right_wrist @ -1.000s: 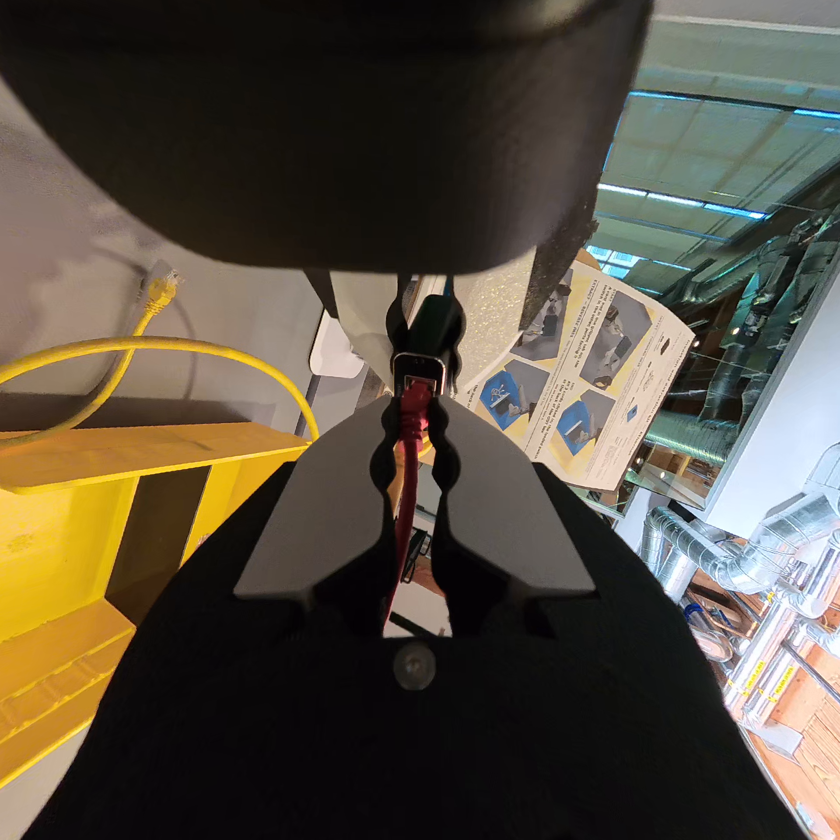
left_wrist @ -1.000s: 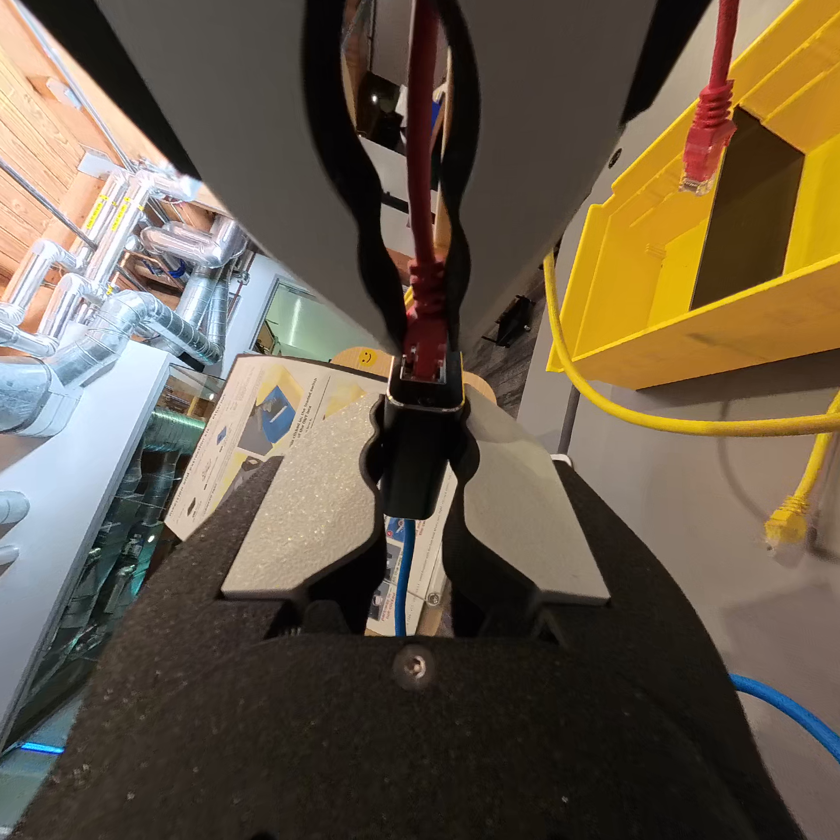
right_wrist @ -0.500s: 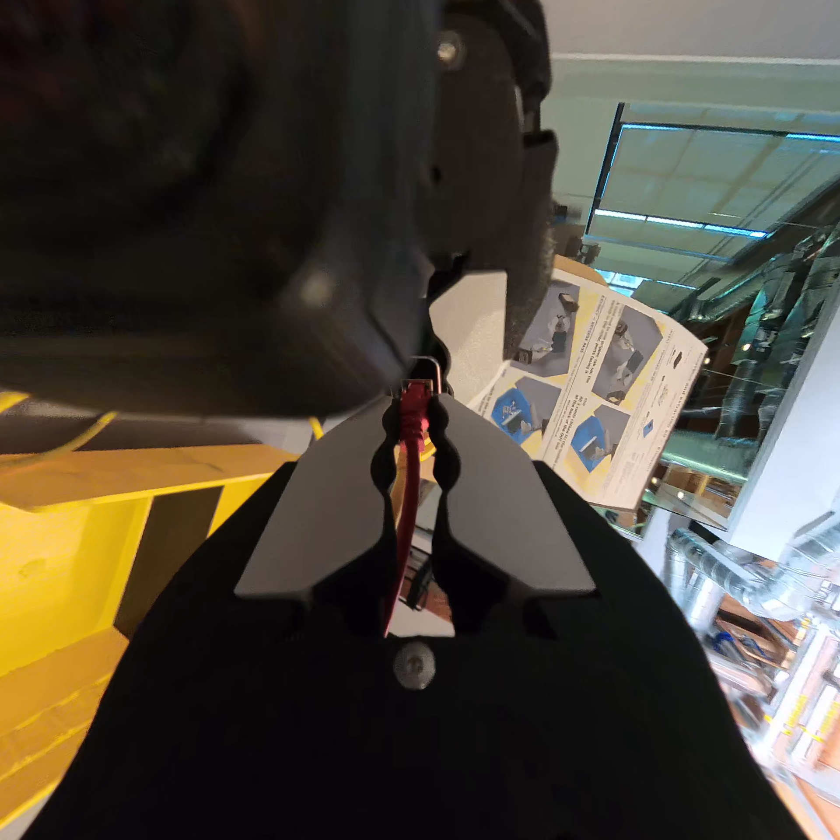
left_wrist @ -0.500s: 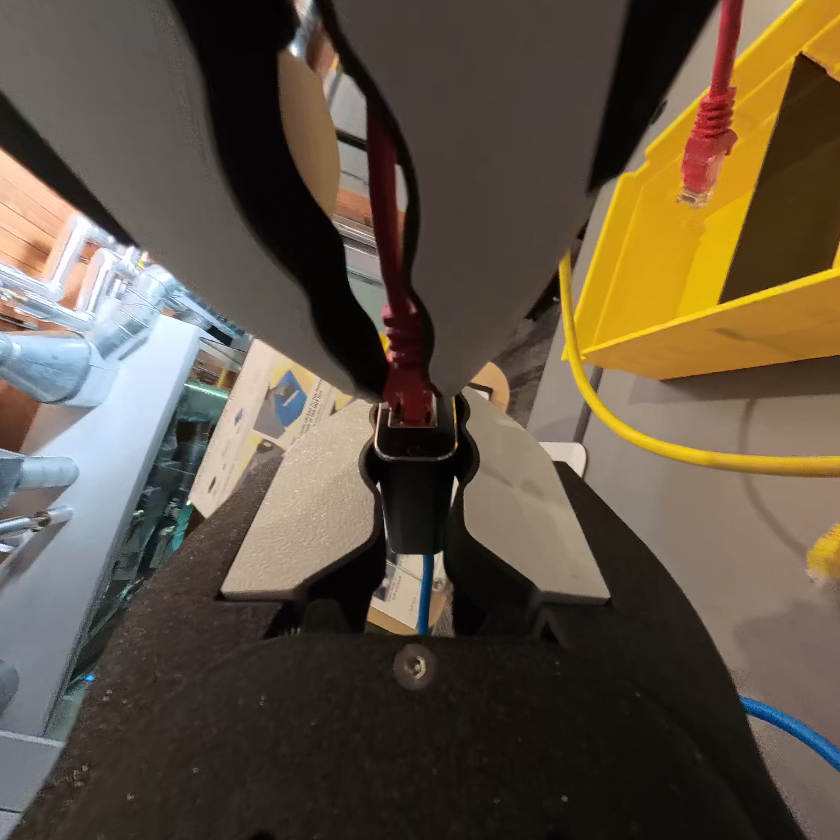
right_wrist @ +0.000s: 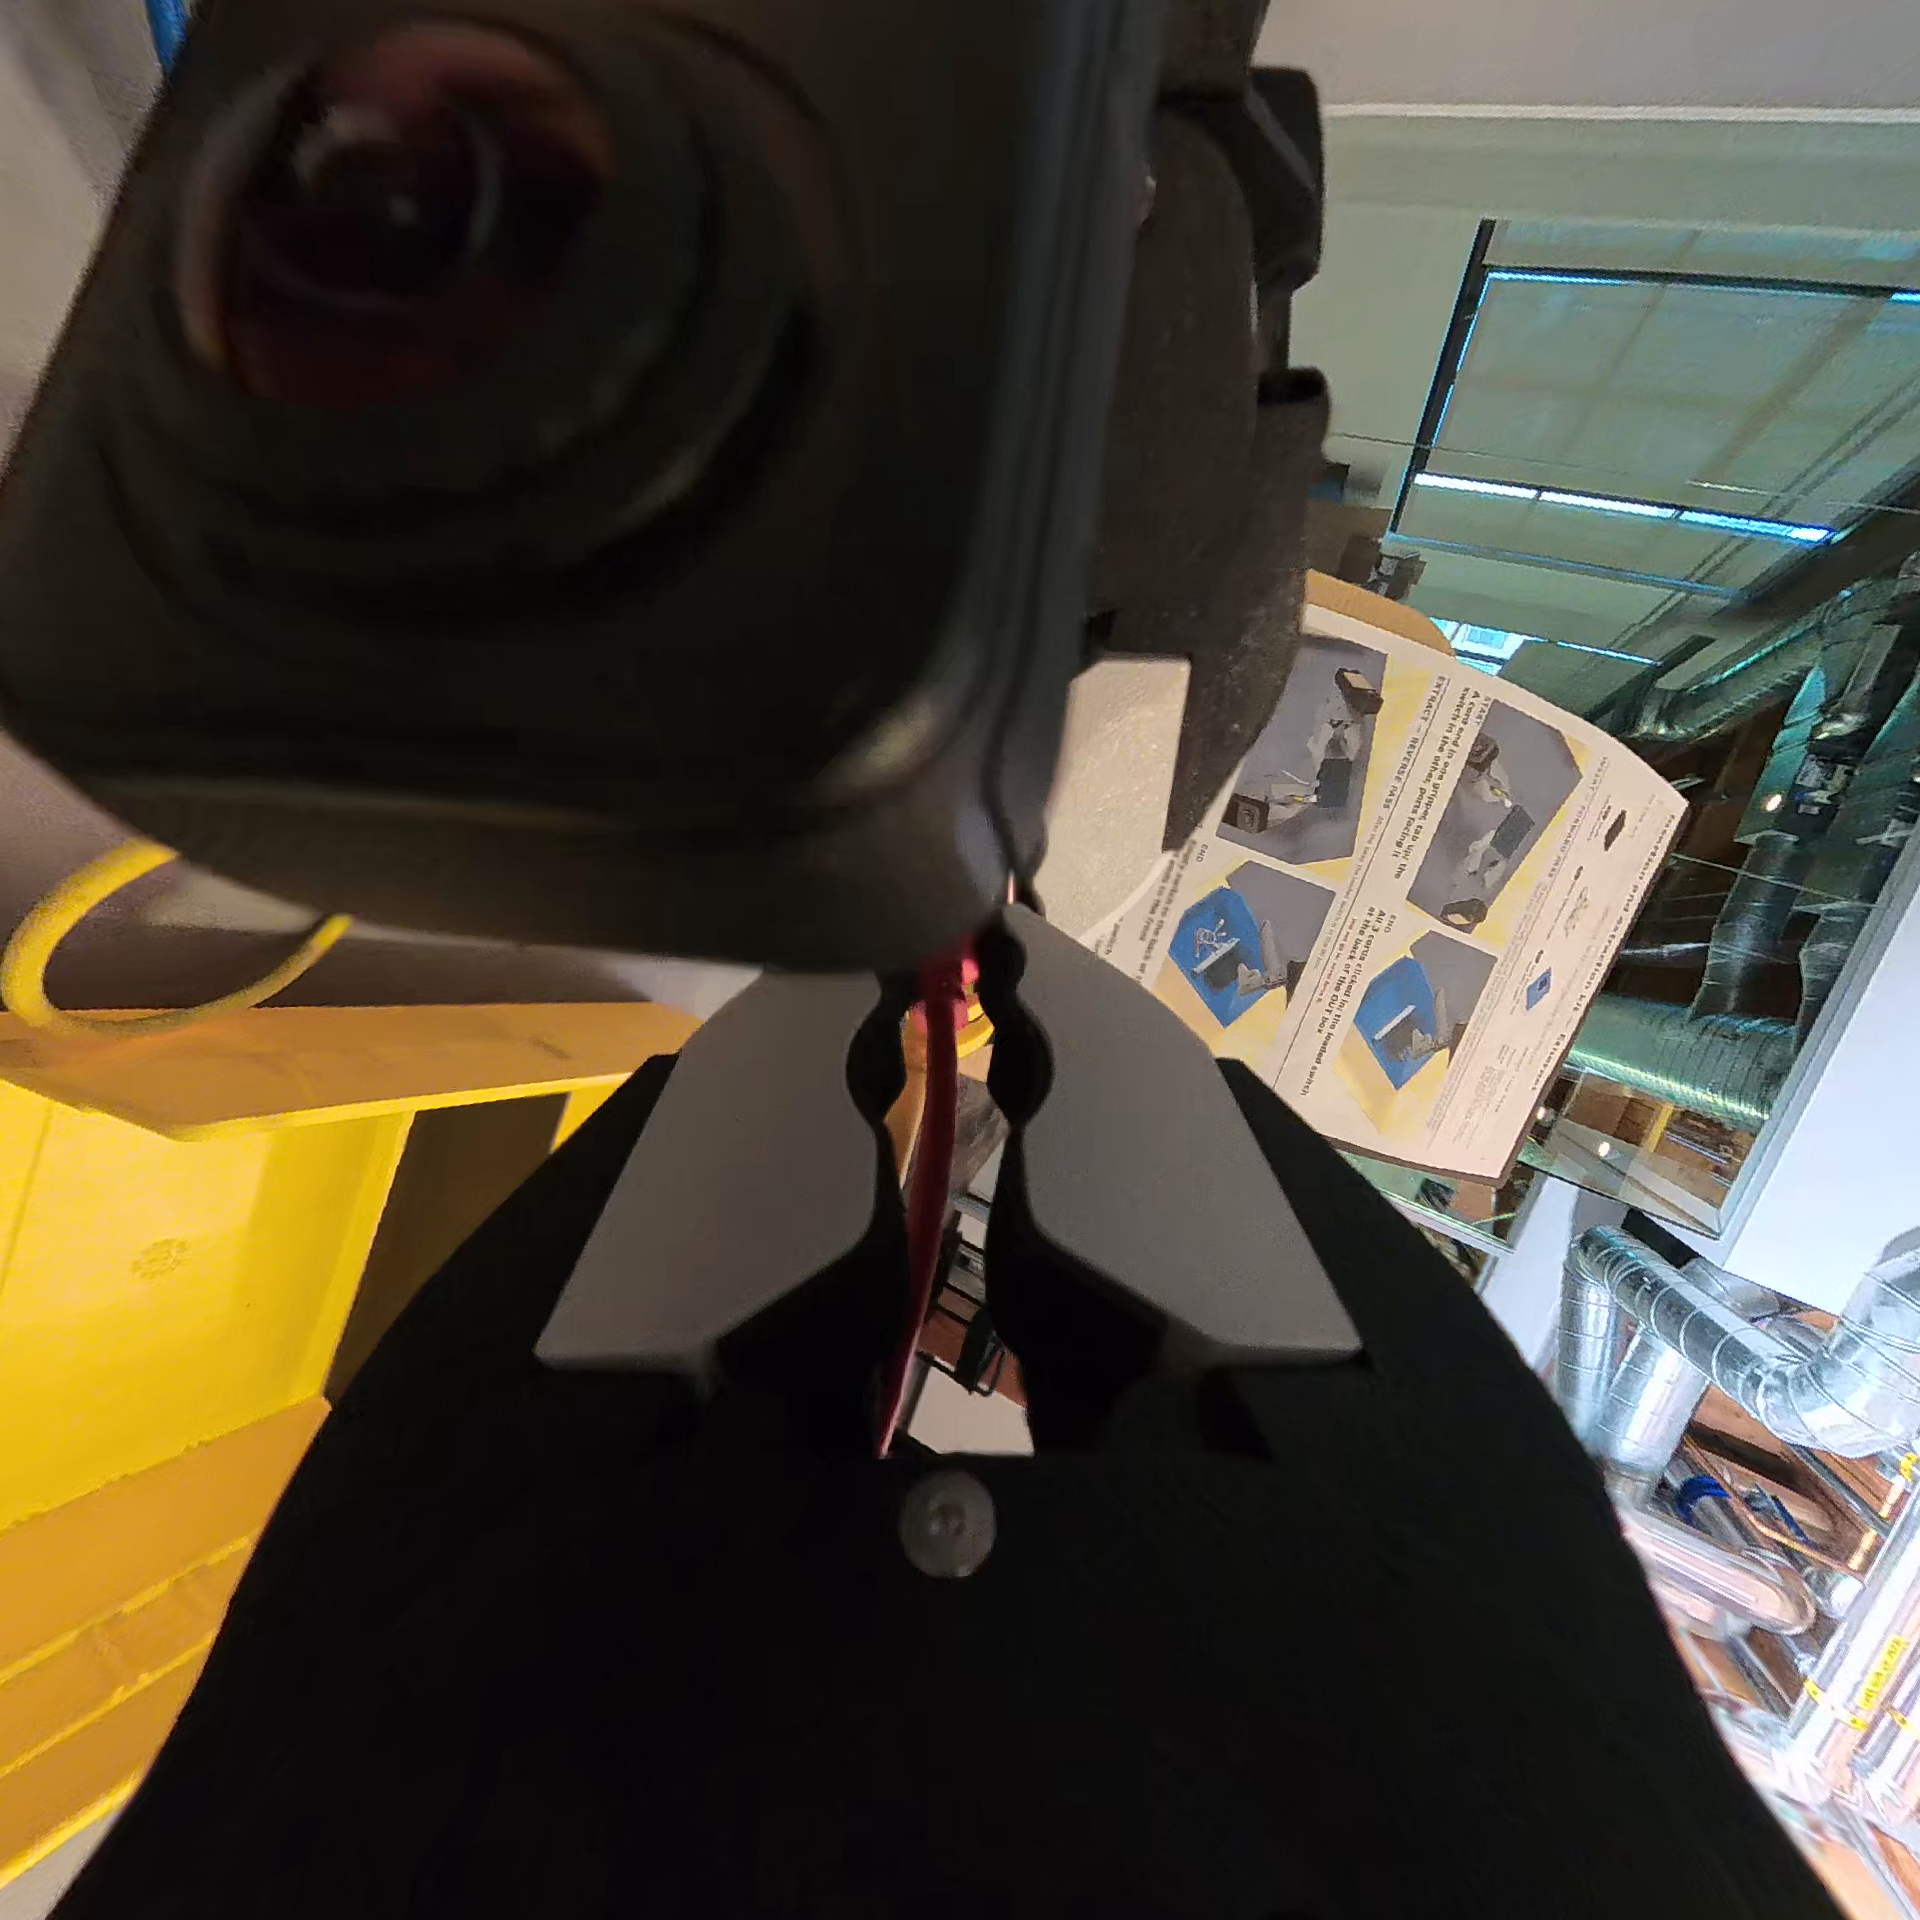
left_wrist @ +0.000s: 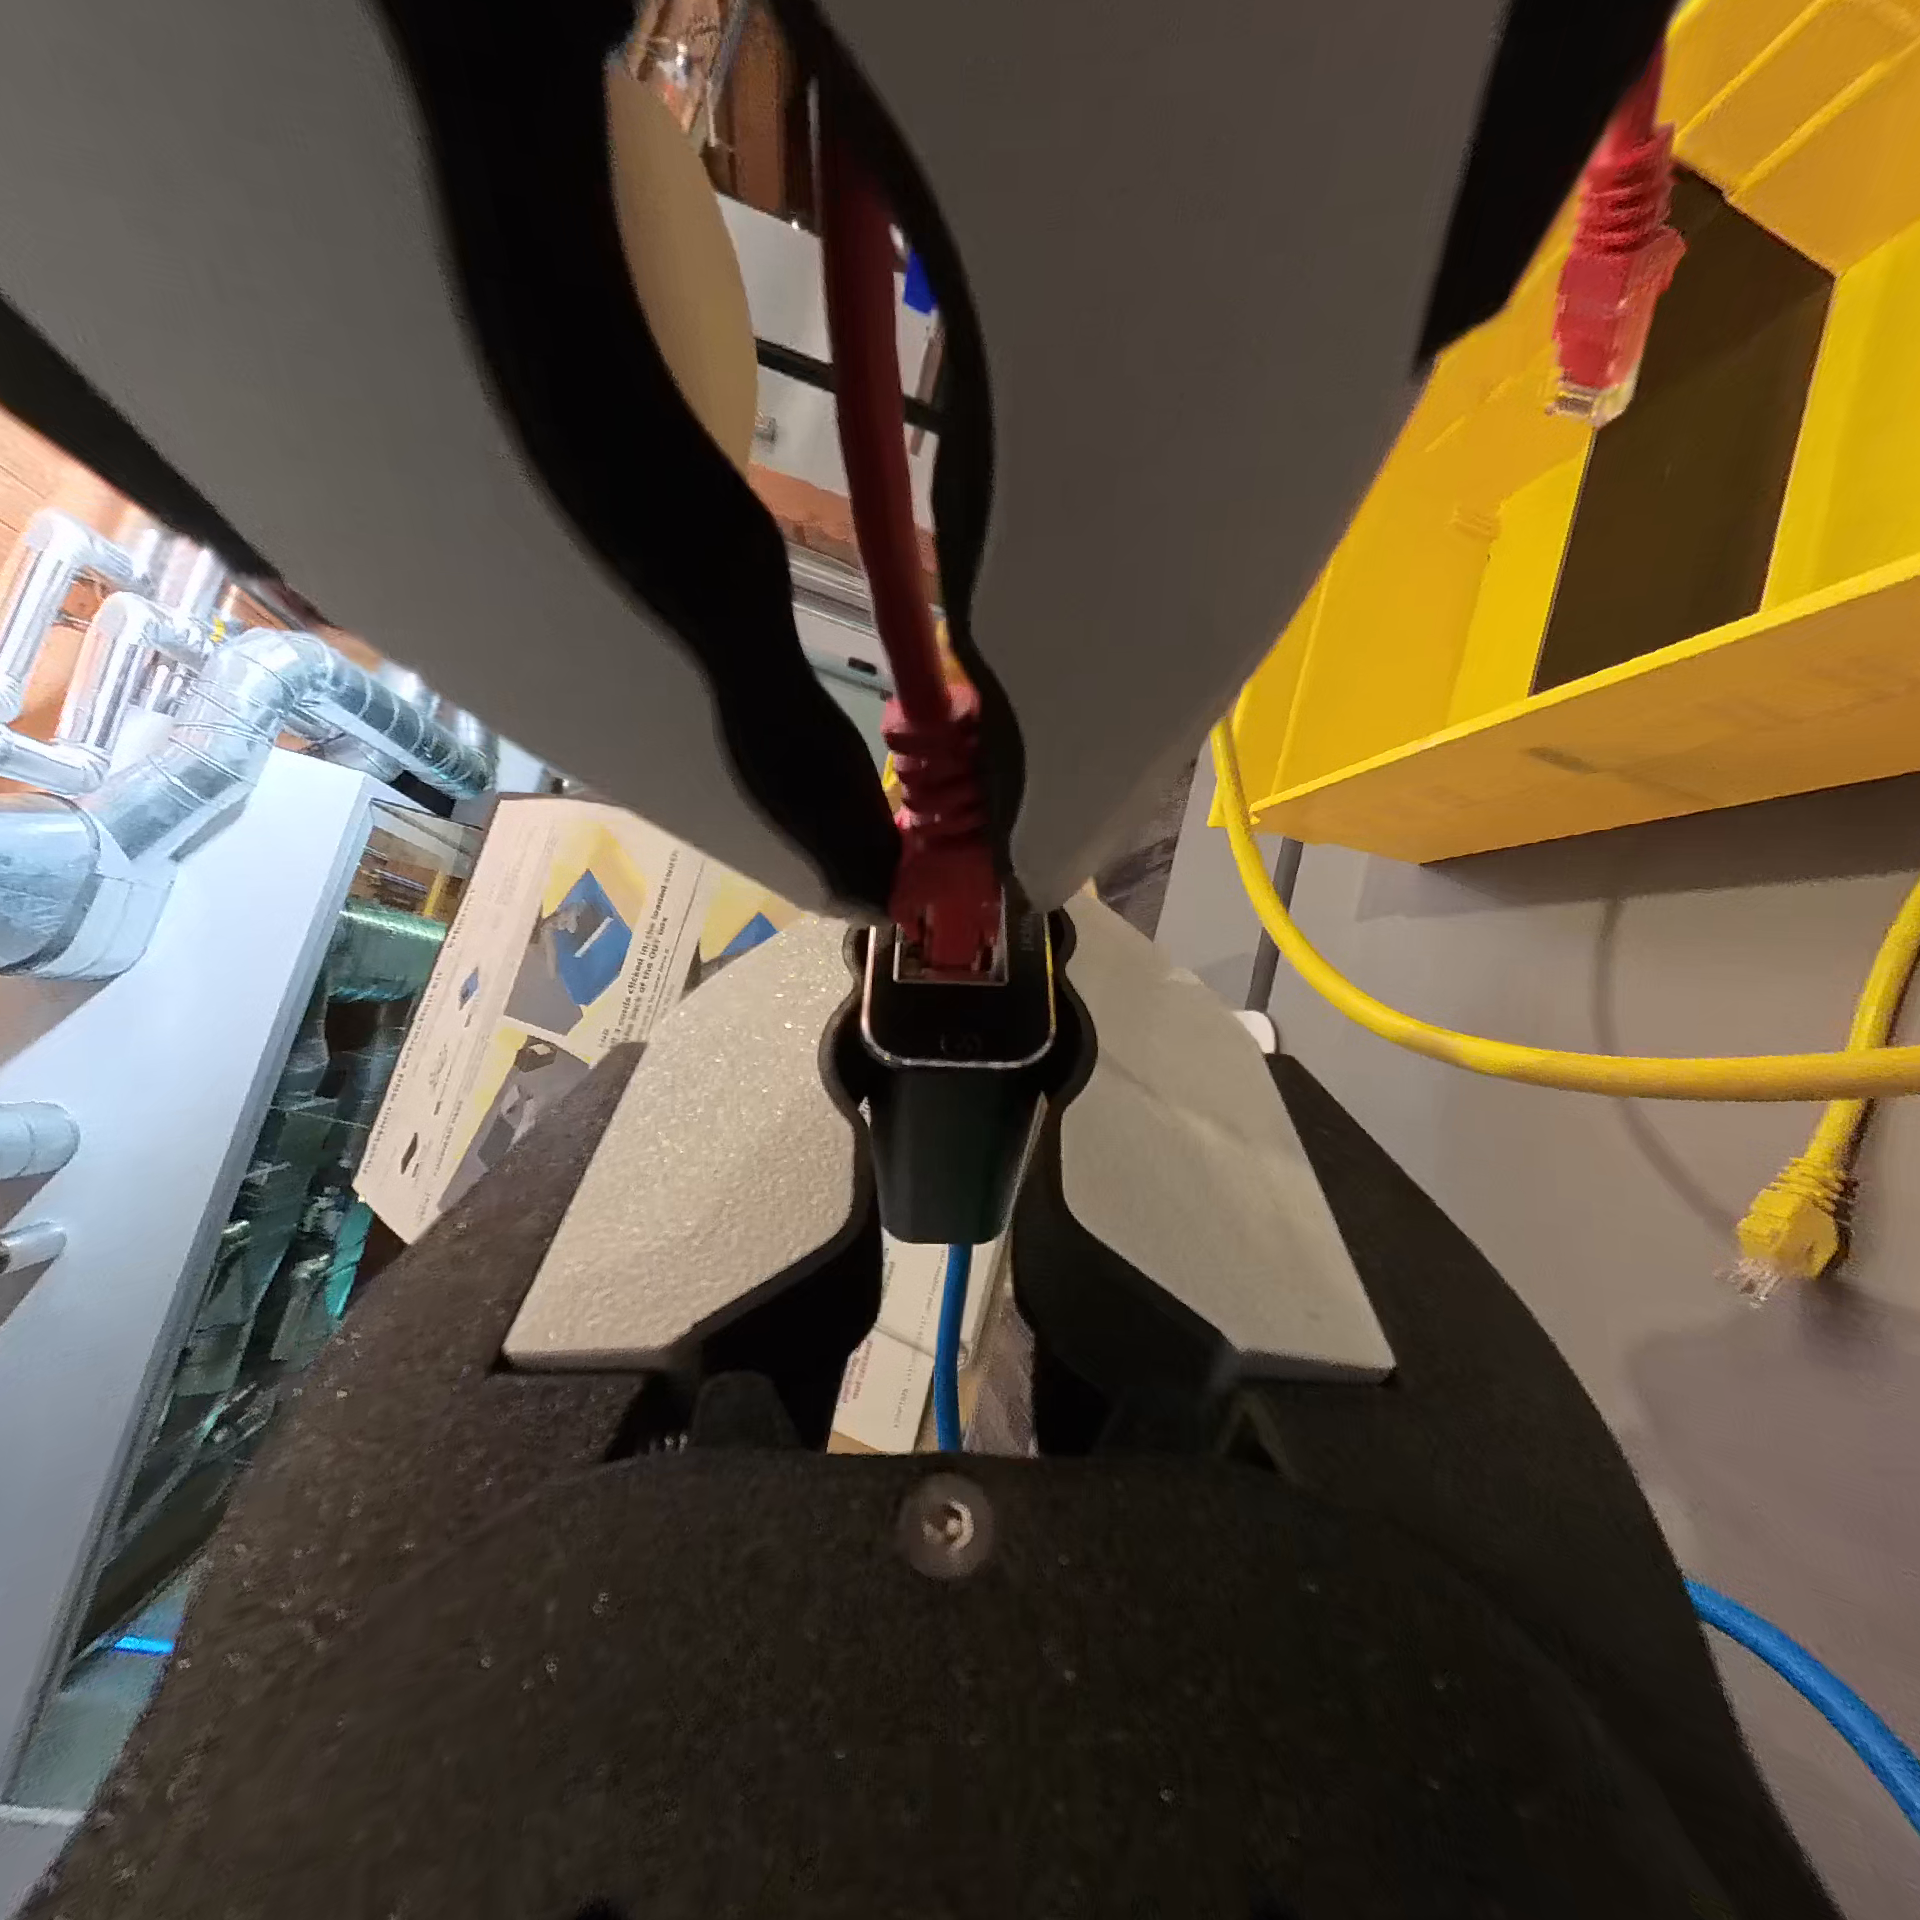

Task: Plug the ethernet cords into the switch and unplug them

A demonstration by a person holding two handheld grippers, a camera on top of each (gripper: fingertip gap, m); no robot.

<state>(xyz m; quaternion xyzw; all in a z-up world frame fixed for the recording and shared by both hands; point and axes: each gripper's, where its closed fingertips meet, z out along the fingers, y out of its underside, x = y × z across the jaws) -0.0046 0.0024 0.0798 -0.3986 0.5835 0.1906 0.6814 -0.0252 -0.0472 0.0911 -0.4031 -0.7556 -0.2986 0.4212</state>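
we see our left tool [left_wrist: 956, 1039] clamped on the small black switch [left_wrist: 951, 1132] at frame centre, our right tool [right_wrist: 951, 997] pinching the red cord [left_wrist: 883, 436] just behind its plug [left_wrist: 945, 894] seated in the switch, blue cord [left_wrist: 951, 1340] trailing below, yellow cord [left_wrist: 1455, 1060] on the grey worktop [left_wrist: 1558, 1403] at right

Grey wall [left_wrist: 1558, 1299], silver ducts [left_wrist: 208, 707], wooden ceiling boards [left_wrist: 62, 499], glass partition [right_wrist: 1683, 436] reflecting lights.
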